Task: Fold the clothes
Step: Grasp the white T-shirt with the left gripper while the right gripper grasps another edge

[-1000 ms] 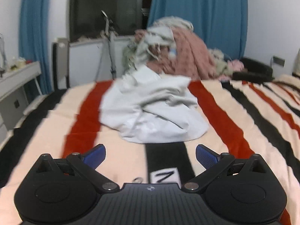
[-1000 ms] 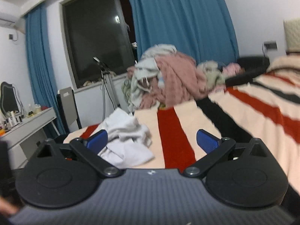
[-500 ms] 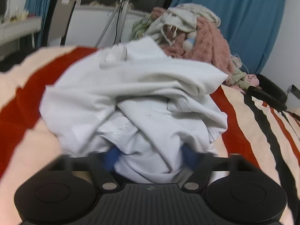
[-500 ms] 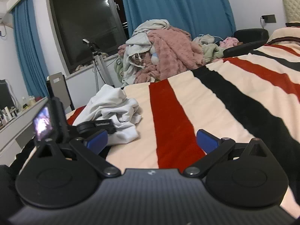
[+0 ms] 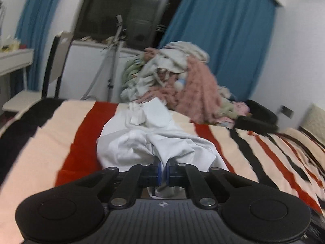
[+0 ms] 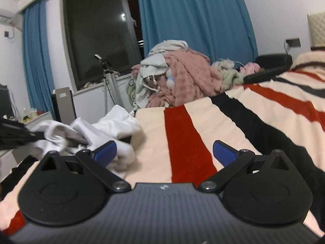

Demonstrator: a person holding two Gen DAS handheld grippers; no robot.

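Note:
A crumpled white garment (image 5: 154,142) lies on the striped bed cover (image 5: 50,134). My left gripper (image 5: 164,169) is shut on the near edge of the garment, and the cloth stretches away from its blue pads and hangs below them. In the right wrist view the same garment (image 6: 105,130) sits at the left, pulled up on its left side. My right gripper (image 6: 164,152) is open and empty above the cover, with its left fingertip (image 6: 105,151) just in front of the garment's edge.
A heap of pink, white and green clothes (image 5: 182,81) is piled at the far end of the bed. A tripod (image 5: 113,61), a chair (image 5: 54,65) and a white desk (image 5: 14,61) stand at the left. Blue curtains frame a dark window (image 6: 97,32).
My left gripper has closed on the white garment's near edge and drawn back, stretching the cloth. My right gripper has moved closer to the garment and stays open.

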